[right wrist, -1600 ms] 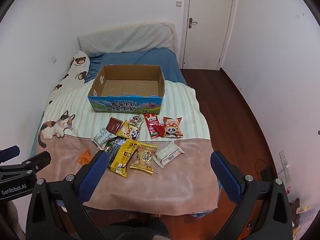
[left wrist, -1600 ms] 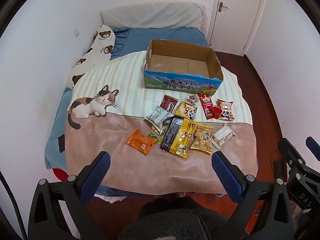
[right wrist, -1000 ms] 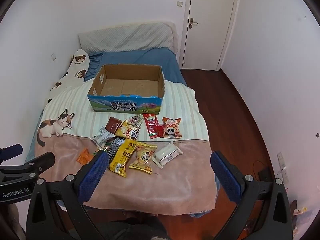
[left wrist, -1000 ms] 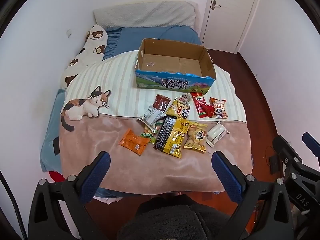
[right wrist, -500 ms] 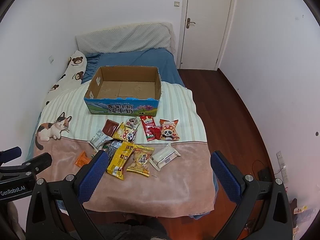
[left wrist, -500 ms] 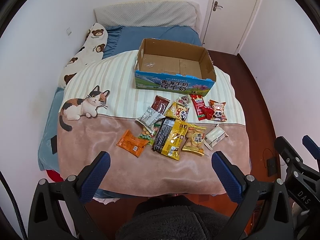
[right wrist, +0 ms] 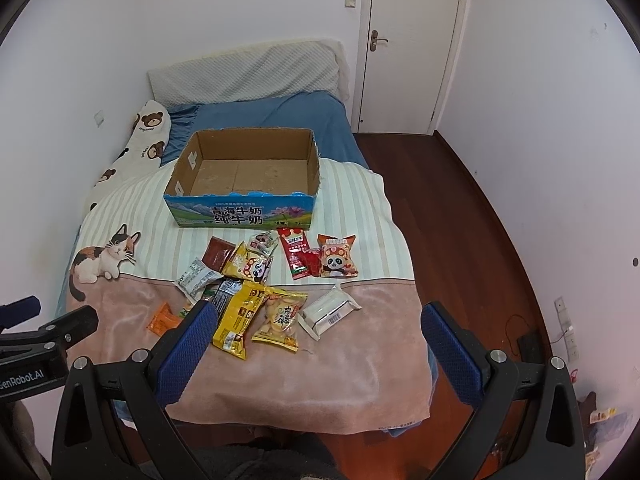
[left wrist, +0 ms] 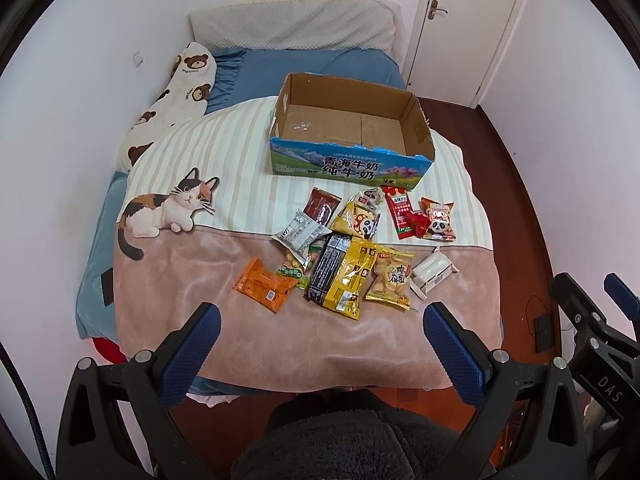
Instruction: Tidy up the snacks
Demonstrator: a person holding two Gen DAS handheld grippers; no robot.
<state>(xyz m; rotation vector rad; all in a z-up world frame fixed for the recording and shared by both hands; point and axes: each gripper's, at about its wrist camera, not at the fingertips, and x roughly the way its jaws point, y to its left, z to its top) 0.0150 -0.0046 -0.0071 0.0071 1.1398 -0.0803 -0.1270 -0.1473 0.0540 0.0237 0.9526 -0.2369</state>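
Note:
Several snack packets lie in a loose pile on the bed's blanket: an orange packet [left wrist: 264, 289], a yellow-and-black bag [left wrist: 343, 276], a white wrapped bar [left wrist: 433, 273], a red sachet [left wrist: 403, 216] and a panda packet [left wrist: 439, 220]. Behind them stands an empty open cardboard box [left wrist: 348, 166] with a blue printed front. My left gripper [left wrist: 320, 332] hangs open above the foot of the bed, short of the pile. My right gripper [right wrist: 318, 330] is open too, with nothing between its fingers; its left finger overlaps the pile's near edge in its view. The box [right wrist: 242, 216] is seen there as well.
The blanket [left wrist: 192, 264] with a cat picture covers the bed's near half; a bear-print pillow [left wrist: 176, 96] lies along the left wall. A white door [right wrist: 412, 48] and dark wood floor [right wrist: 460, 220] are on the right. A dark fuzzy garment [left wrist: 360, 444] sits below the left gripper.
Both views have drifted slightly; the bed and snacks sit a little differently in frame. Nothing on the bed has moved, and both grippers have stayed open.

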